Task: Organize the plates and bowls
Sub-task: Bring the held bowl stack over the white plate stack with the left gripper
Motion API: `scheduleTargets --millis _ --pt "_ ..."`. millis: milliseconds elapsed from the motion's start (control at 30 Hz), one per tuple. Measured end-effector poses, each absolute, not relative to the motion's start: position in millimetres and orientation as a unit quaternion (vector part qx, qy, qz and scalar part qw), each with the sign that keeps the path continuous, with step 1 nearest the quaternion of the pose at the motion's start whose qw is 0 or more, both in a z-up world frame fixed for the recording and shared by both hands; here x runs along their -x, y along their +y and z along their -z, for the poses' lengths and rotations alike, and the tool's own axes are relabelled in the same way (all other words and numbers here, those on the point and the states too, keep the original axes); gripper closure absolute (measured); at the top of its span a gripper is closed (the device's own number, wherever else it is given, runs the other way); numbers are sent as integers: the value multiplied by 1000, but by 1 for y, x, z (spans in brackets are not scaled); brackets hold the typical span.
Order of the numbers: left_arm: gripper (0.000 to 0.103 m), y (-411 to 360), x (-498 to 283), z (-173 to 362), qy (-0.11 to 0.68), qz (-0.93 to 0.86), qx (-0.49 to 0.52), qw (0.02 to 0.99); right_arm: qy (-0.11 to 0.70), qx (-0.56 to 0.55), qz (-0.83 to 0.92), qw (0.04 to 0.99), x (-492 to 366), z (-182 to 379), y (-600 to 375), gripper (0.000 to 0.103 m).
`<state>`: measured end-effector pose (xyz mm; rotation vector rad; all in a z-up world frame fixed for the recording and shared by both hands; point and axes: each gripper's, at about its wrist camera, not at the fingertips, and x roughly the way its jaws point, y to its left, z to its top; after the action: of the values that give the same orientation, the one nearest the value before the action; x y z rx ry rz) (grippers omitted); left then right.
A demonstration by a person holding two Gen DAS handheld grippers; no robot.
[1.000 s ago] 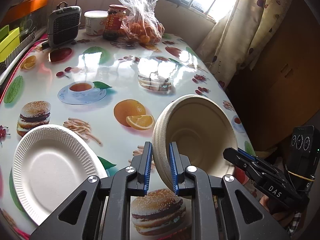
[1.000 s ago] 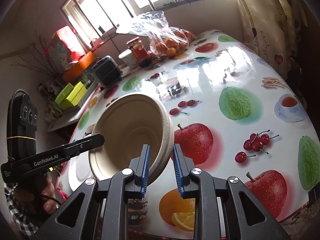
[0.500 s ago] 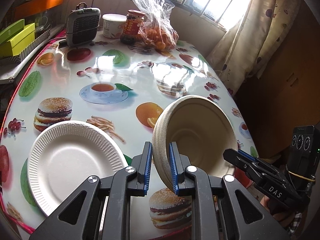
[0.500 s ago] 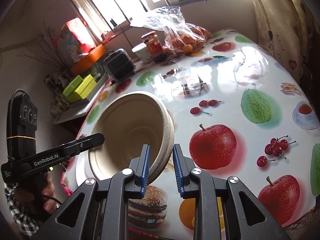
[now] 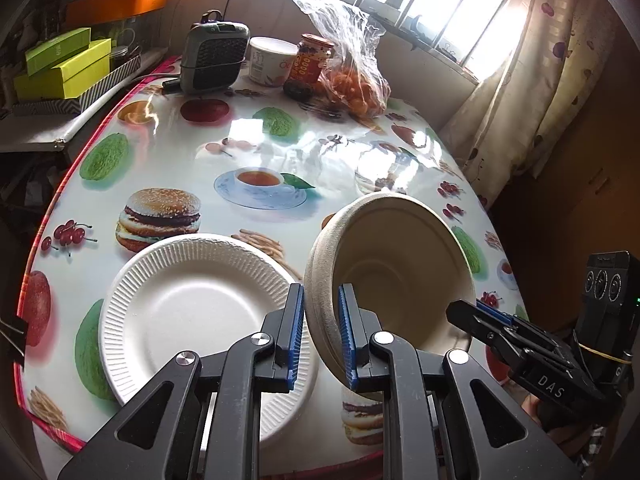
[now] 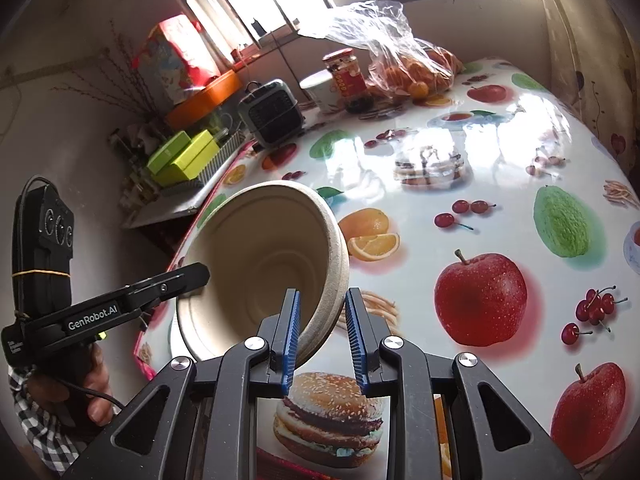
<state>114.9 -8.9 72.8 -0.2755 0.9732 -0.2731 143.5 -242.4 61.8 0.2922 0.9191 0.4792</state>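
Left wrist view: at the far left, lime-green boxes (image 5: 64, 68) are stacked on a side shelf, with an orange tray (image 5: 120, 2) above them. The bench (image 5: 180, 148) is rounded, edged in red, and covered with a glossy oilcloth printed with burgers, apples, cherries and a cup of tea; window glare shines off it. At its back stand a small grey fan heater (image 5: 214, 58), a white tub (image 5: 270, 62), a red-labelled jar (image 5: 310, 64) and a crinkled clear bag of oranges (image 5: 352, 68). Barred windows and a patterned curtain (image 5: 552, 60) close the room on the right.

Near the front edge lies a white paper plate (image 5: 192, 304) with a fluted rim, flat on the bench. Just right of it, a beige pulp-fibre bowl (image 5: 400, 272), matt and round, hangs tilted on edge above the bench. The left tongs (image 5: 320, 332) are clamped on the bowl's near-left rim between blue ribbed pads. The right tongs (image 6: 322, 336) pinch the opposite rim, seen in the right wrist view, where a hand (image 6: 94, 384) in a checked sleeve shows at the lower left.
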Motion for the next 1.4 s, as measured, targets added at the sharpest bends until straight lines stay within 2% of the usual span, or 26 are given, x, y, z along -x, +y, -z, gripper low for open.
scheduleTargets --millis 833,1400 --pt "85 56 -93 -75 447 67 159 878 453 -108 -289 837 -151 -61 -171 80" --pt "85 96 -89 -53 457 34 182 870 476 -83 -309 819 -160 -46 -125 80"
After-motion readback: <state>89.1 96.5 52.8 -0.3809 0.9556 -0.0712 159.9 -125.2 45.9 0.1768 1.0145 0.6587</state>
